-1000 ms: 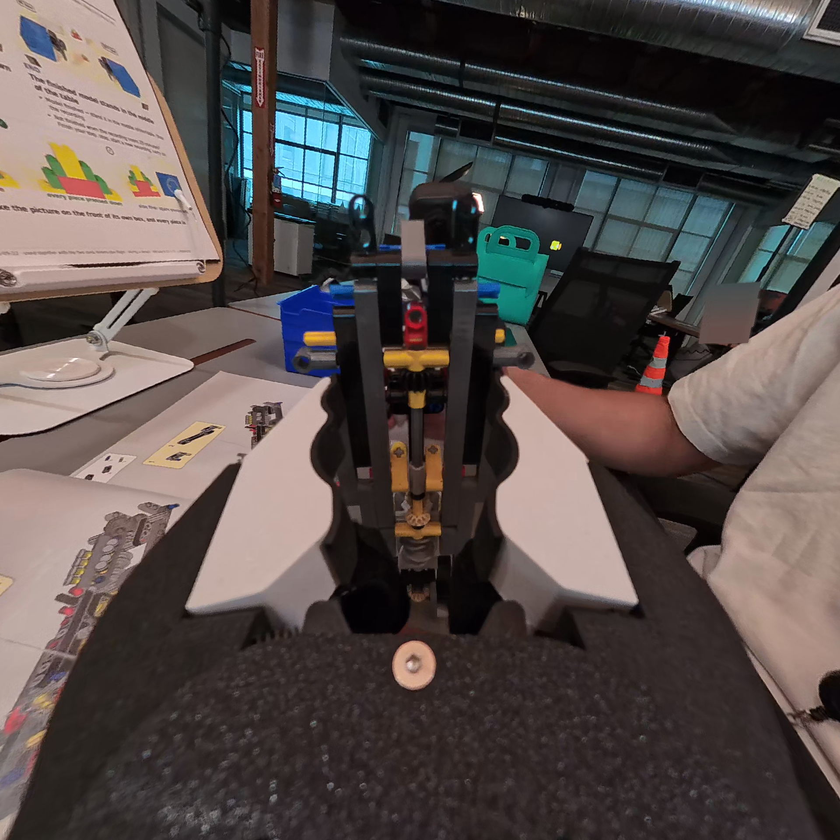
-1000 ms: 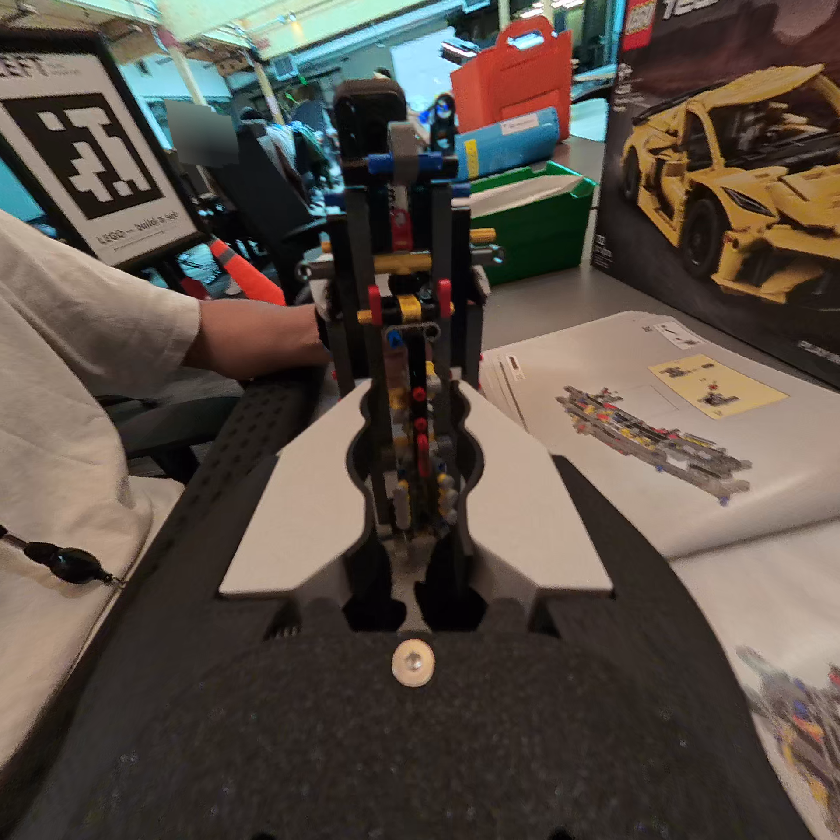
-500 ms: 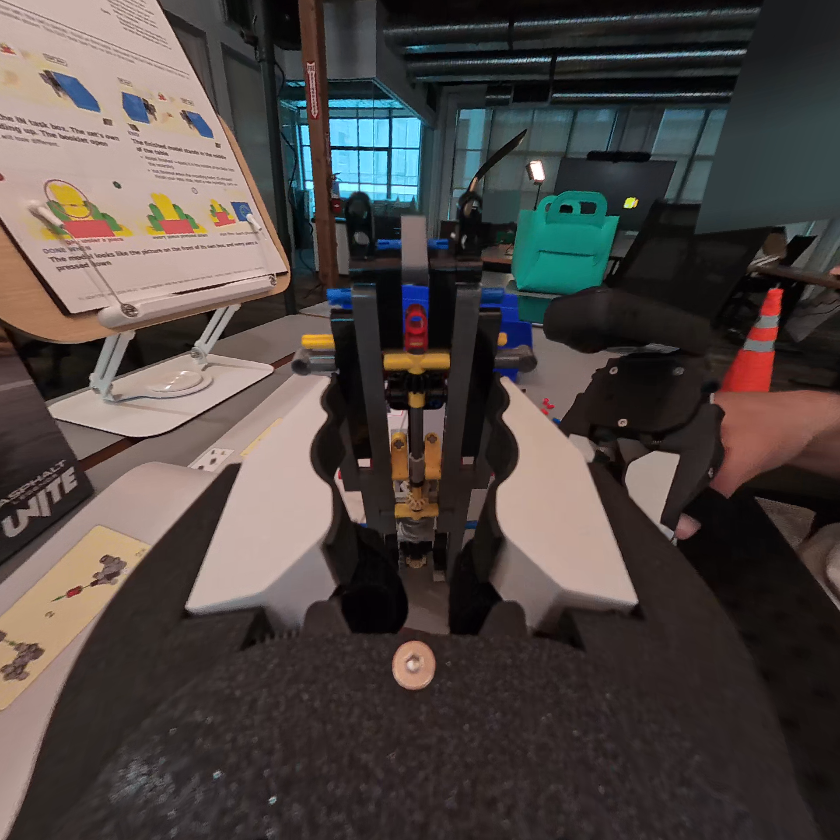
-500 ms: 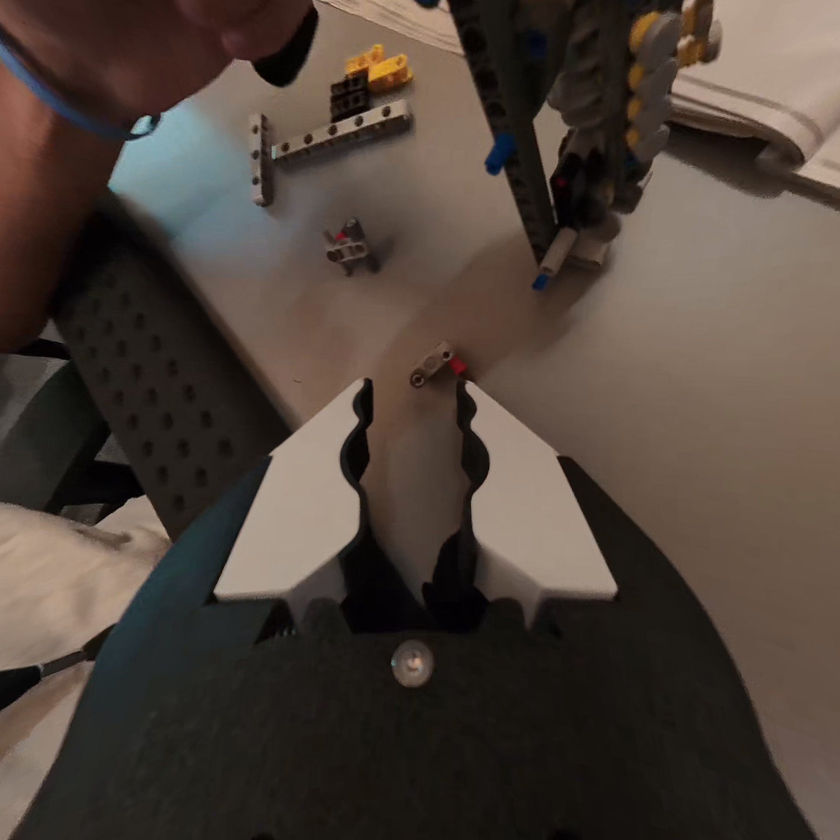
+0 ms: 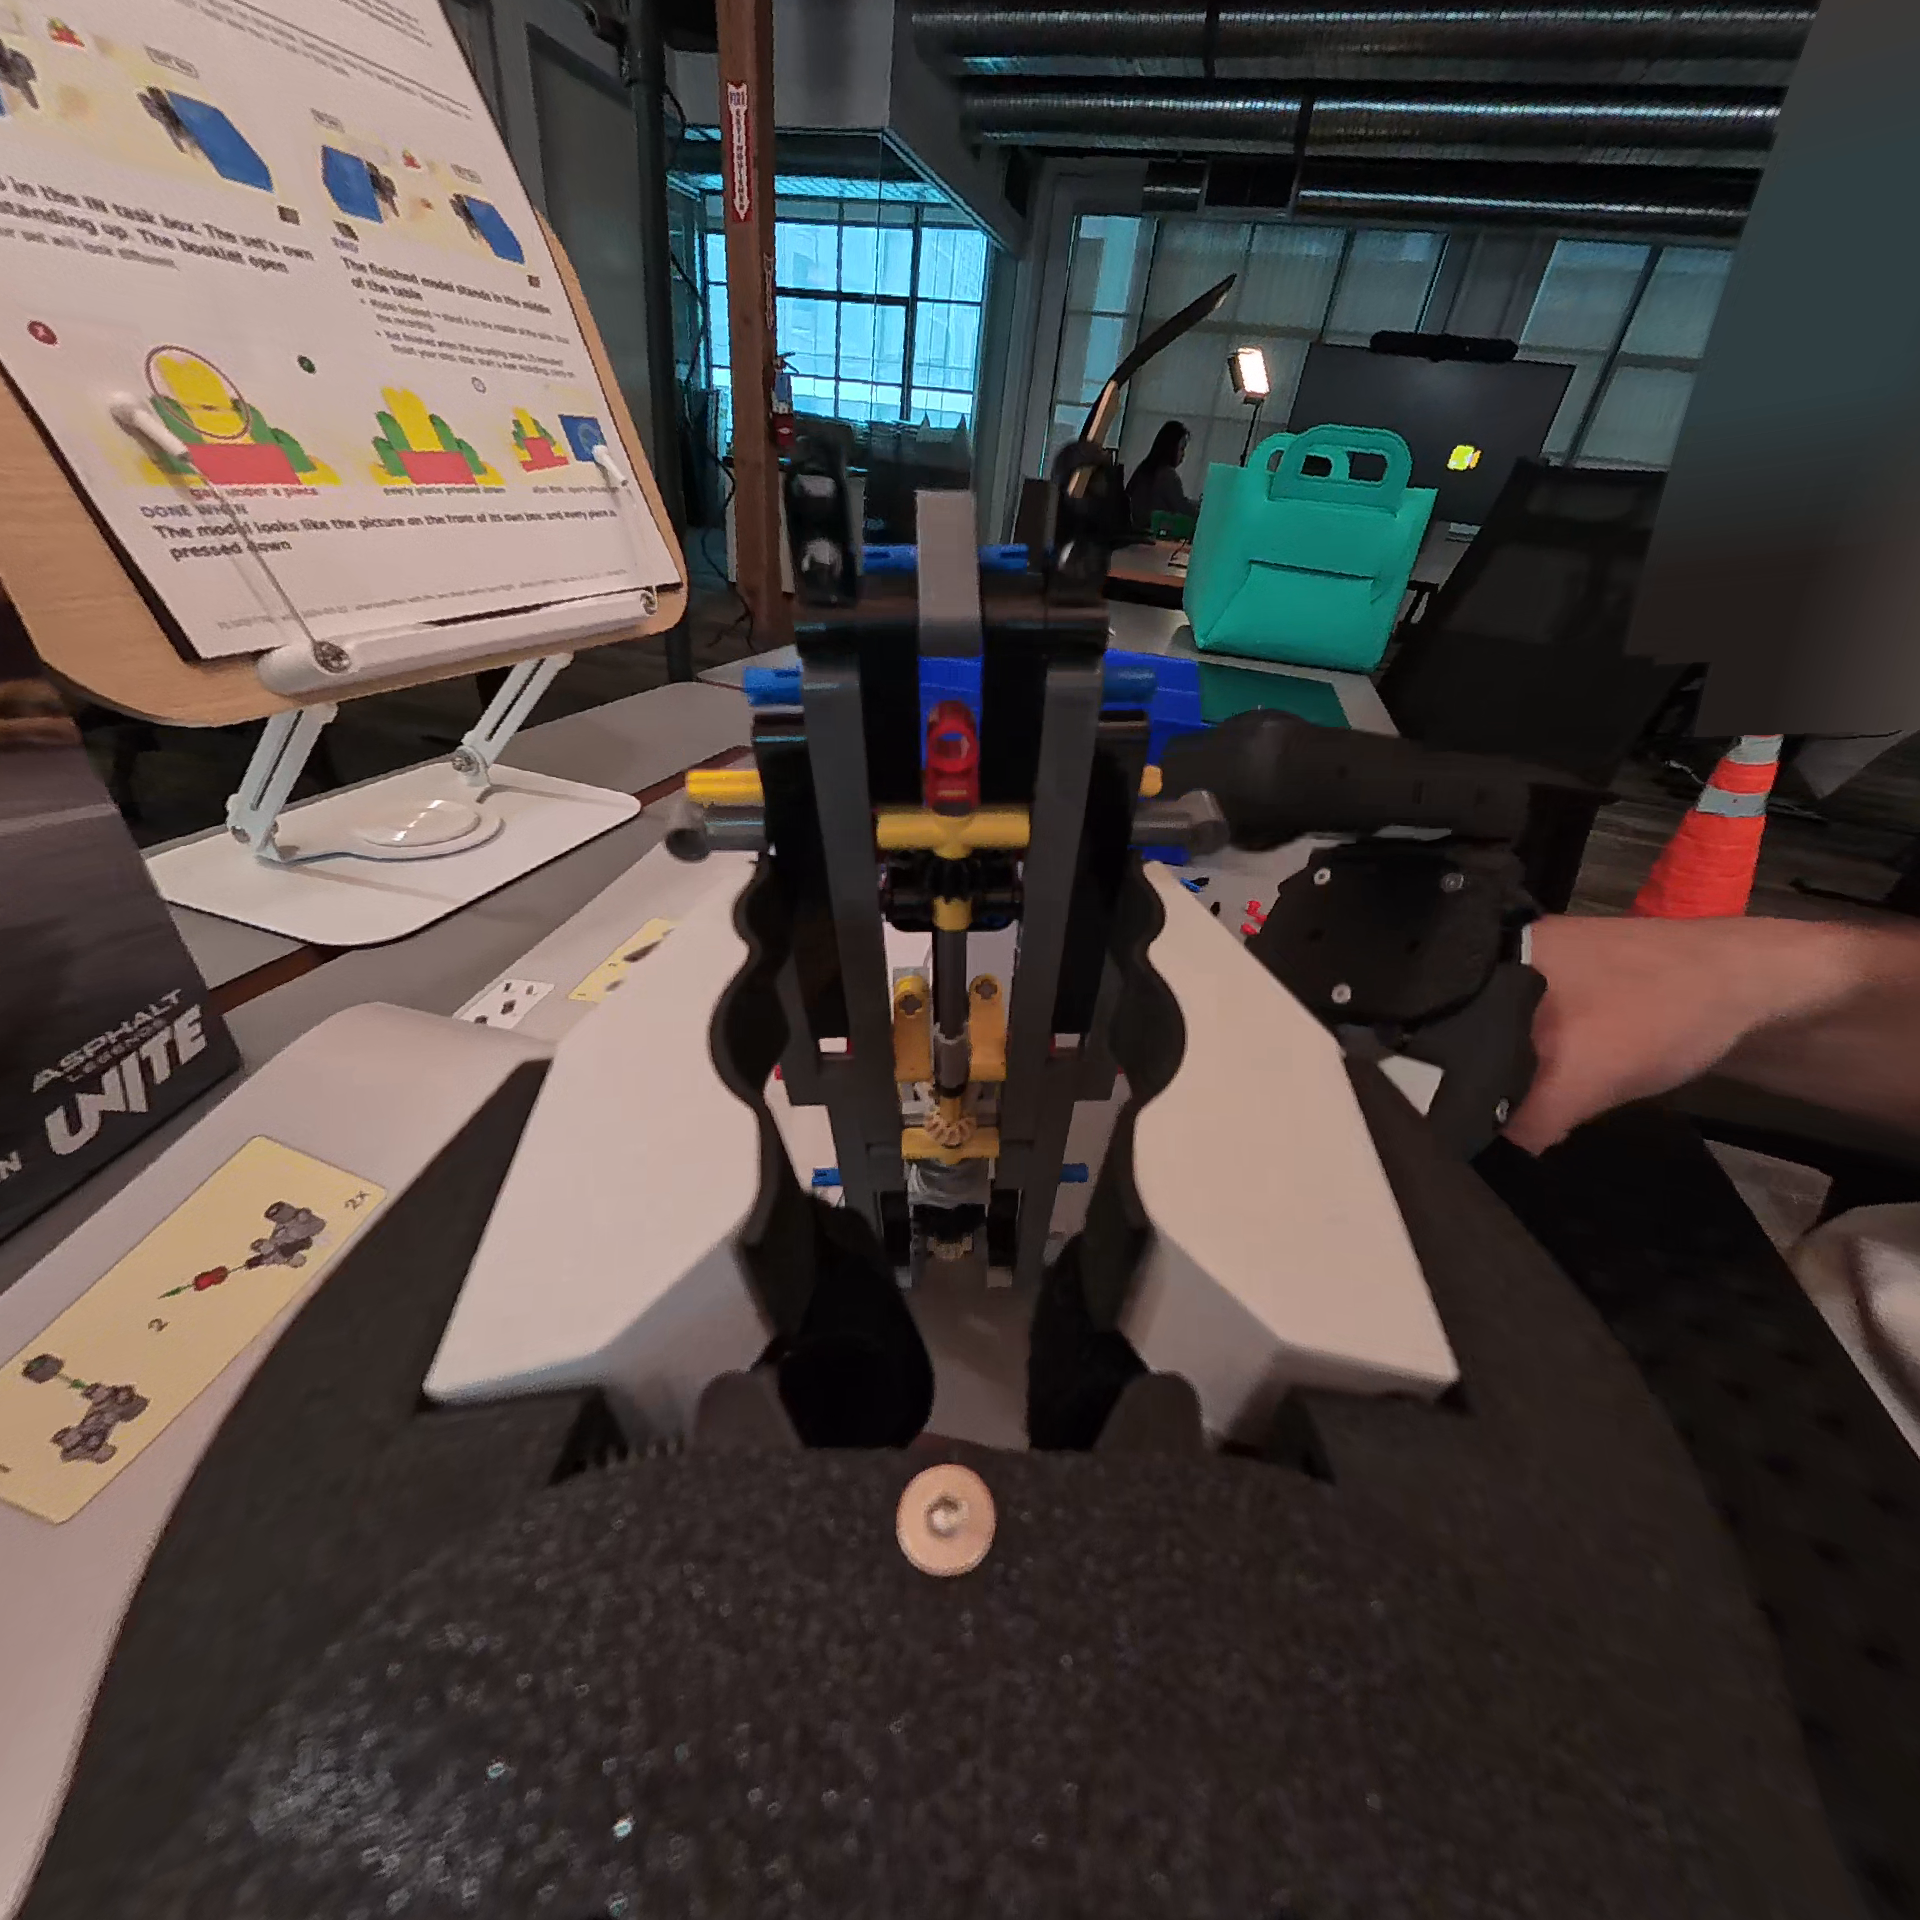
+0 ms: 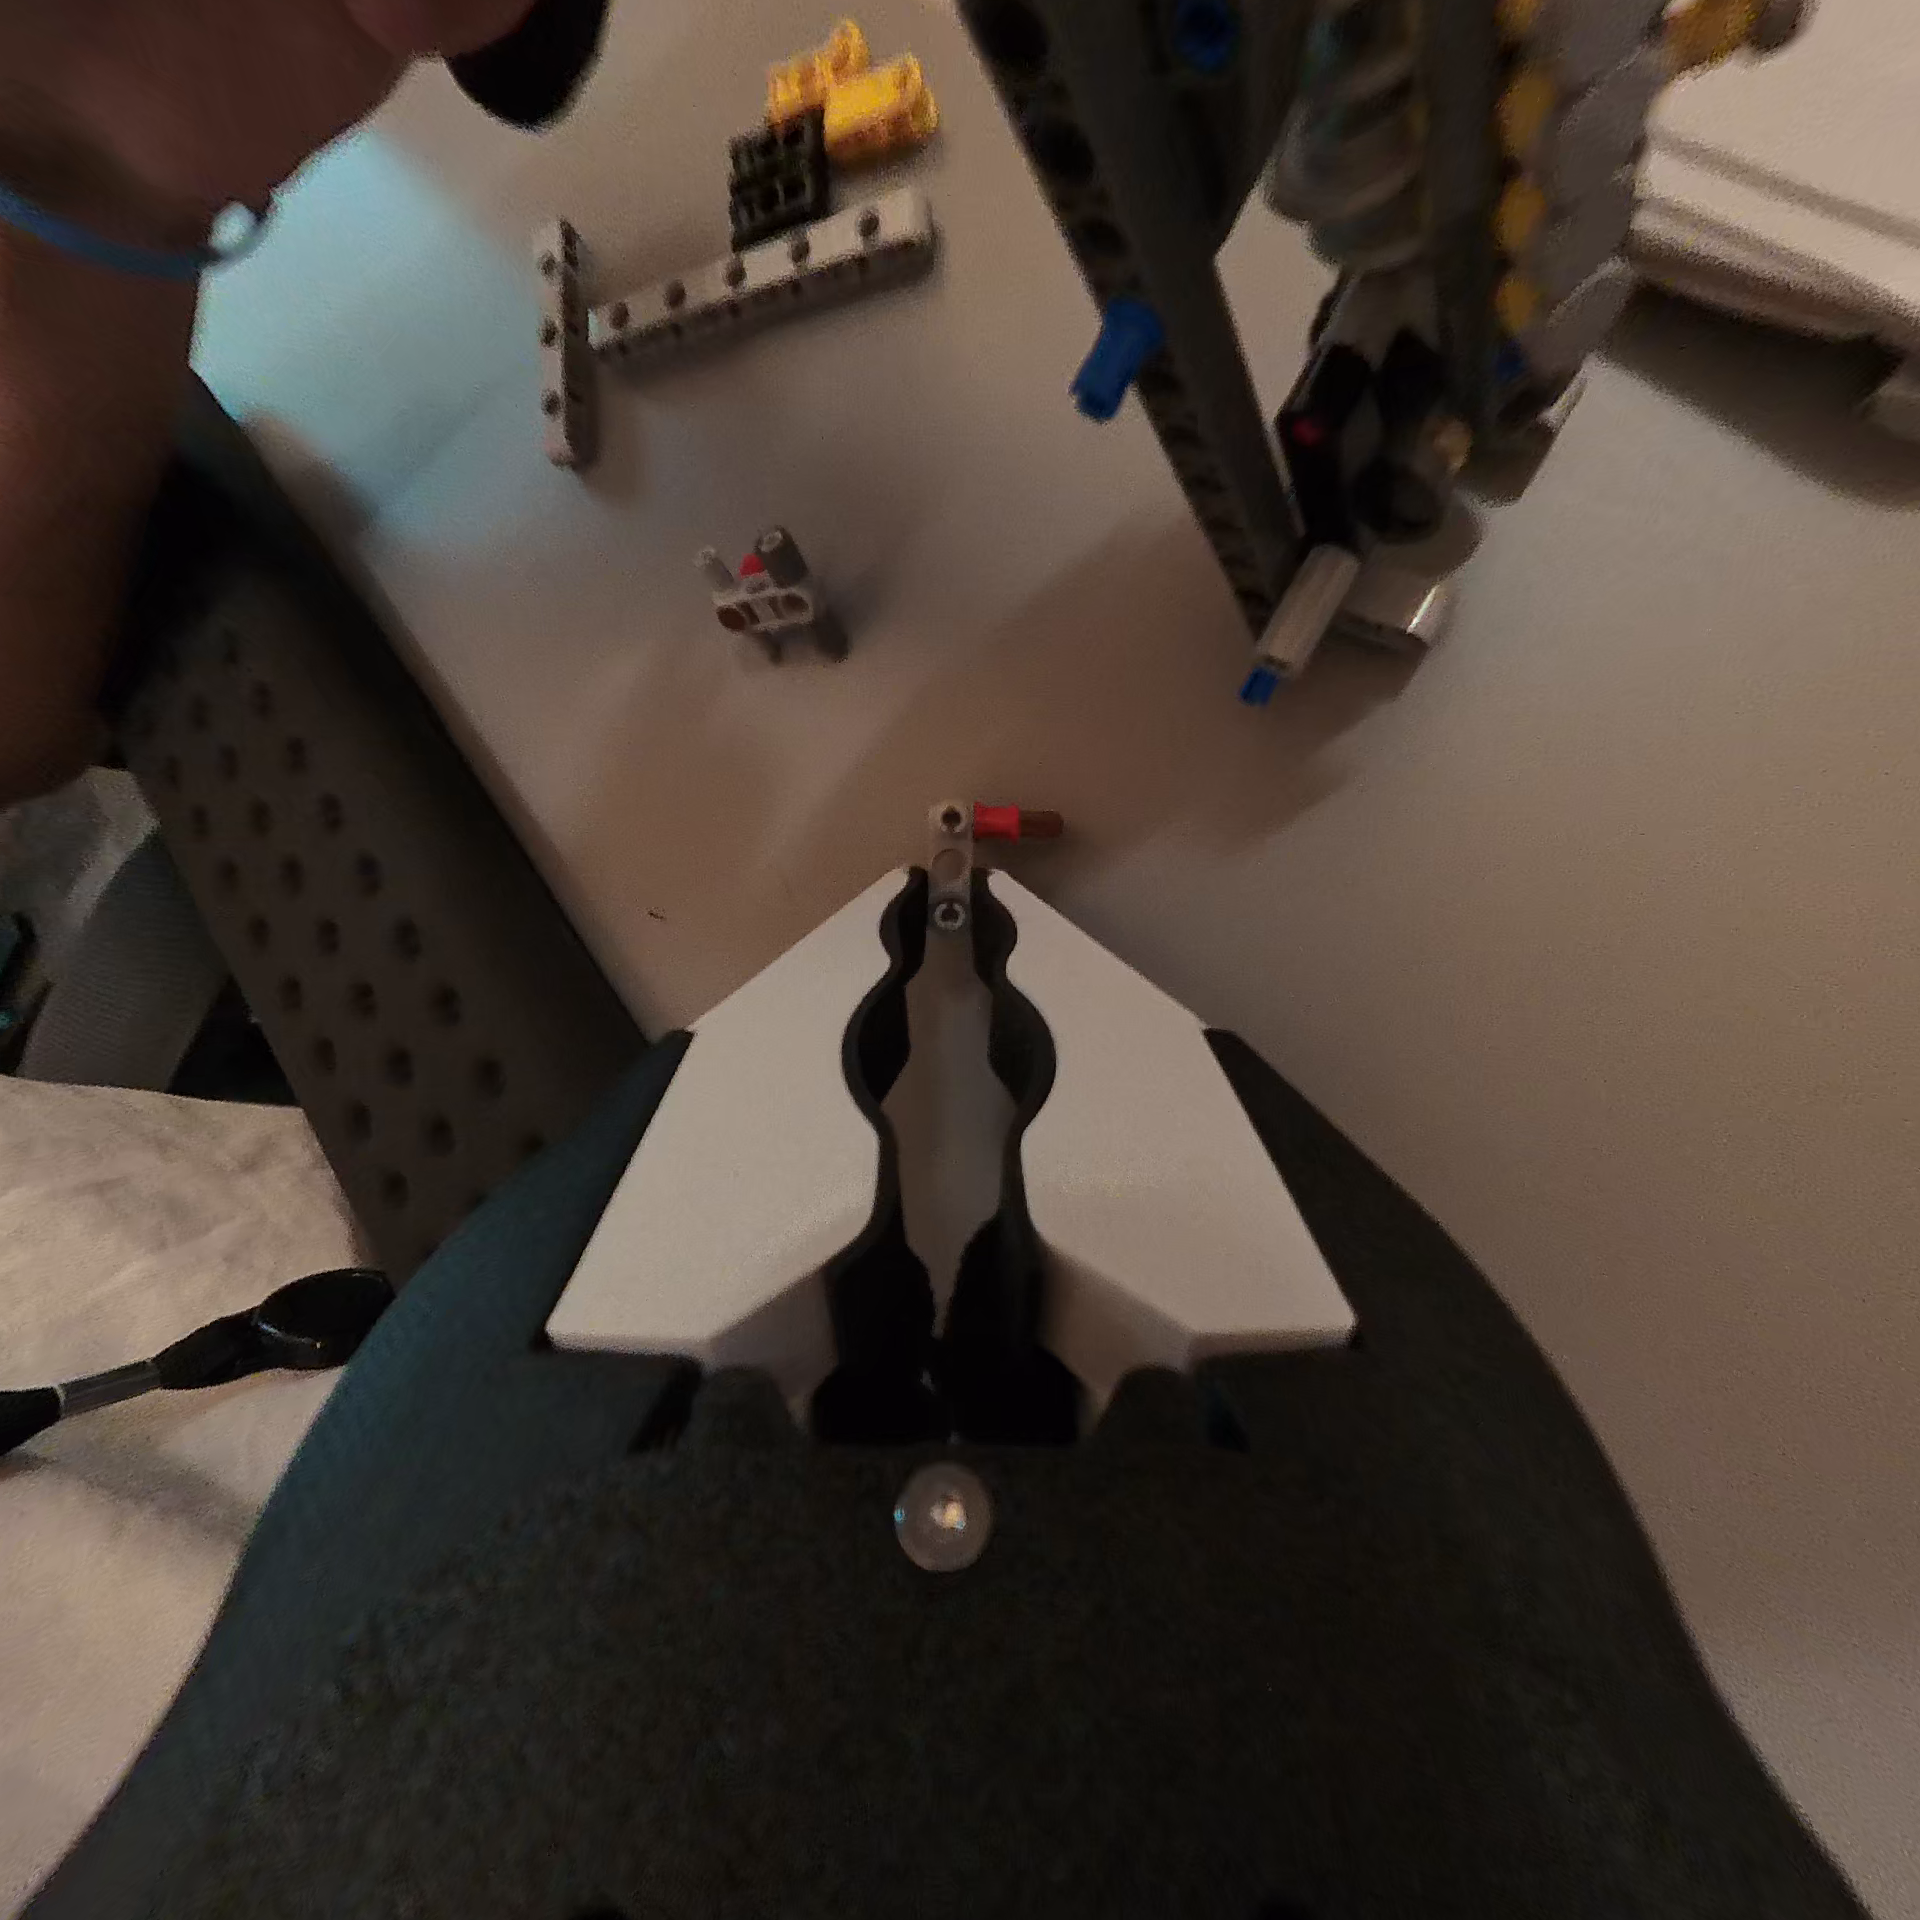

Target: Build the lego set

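My left gripper (image 5: 948, 914) is shut on the dark grey lego chassis (image 5: 831, 883), a long frame with yellow, red and blue parts, and holds it upright above the table. The chassis also shows in the right wrist view (image 6: 1226, 395), its lower end just over the table. My right gripper (image 6: 951, 883) is shut on a small light grey lego liftarm (image 6: 949, 868) with a red pin (image 6: 1000, 823) sticking out to the right, low over the grey table (image 6: 1558, 935). The right gripper also shows in the left wrist view (image 5: 1392, 935), held by a hand.
Loose parts lie on the table: a small grey and red assembly (image 6: 769, 597), a light grey L-shaped beam (image 6: 727, 291), a black piece (image 6: 779, 182), yellow pieces (image 6: 862, 94). An instruction sheet stand (image 5: 312, 416), an open booklet (image 5: 187, 1320), blue bin (image 5: 1164, 675) and teal bag (image 5: 1299, 551) stand around. Left tips to right tips: about 20 cm. About 15 cm separates my right fingertips from the black piece (image 6: 779, 182).
My right gripper let go of the chassis, swung down to the table and closed on the small grey liftarm with the red pin. My left gripper kept hold of the chassis and turned left.
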Demonstrator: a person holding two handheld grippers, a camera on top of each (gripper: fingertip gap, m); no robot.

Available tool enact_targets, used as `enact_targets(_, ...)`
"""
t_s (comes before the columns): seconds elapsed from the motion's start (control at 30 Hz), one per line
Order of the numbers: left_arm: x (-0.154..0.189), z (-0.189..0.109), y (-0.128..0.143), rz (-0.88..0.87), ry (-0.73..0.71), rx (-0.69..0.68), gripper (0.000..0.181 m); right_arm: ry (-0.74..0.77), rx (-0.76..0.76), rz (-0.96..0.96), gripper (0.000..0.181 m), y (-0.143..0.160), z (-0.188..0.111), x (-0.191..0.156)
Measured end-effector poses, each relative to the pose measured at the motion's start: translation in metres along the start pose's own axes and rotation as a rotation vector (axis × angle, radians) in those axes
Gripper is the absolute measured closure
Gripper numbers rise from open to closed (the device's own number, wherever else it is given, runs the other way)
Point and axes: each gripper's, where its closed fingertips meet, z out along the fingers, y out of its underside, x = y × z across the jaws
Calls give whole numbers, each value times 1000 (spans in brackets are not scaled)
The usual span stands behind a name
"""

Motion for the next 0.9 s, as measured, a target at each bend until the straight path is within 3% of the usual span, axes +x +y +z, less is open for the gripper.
enact_targets(0.1, -3, -6, 1, -49, 25, -8, 120, -151, 159, -64, 175, -21, -23, -15)
enact_targets(0.3, -3, -10, 2, -138, 98, 11, 120, -438, 673, -339, 176, -108, -134, -38)
enact_targets(0.47, -2, -12, 3, -127, 121, 5, 120, -499, 613, -397, 176, -141, -121, -37)
enact_targets(0.53, 1, -11, 3, -110, 129, -6, 120, -568, 620, -397, 176, -141, -119, -46)
enact_targets(0.9, 6, -7, 3, -76, 111, -30, 120, -496, 618, -468, 176, -134, -109, -54)
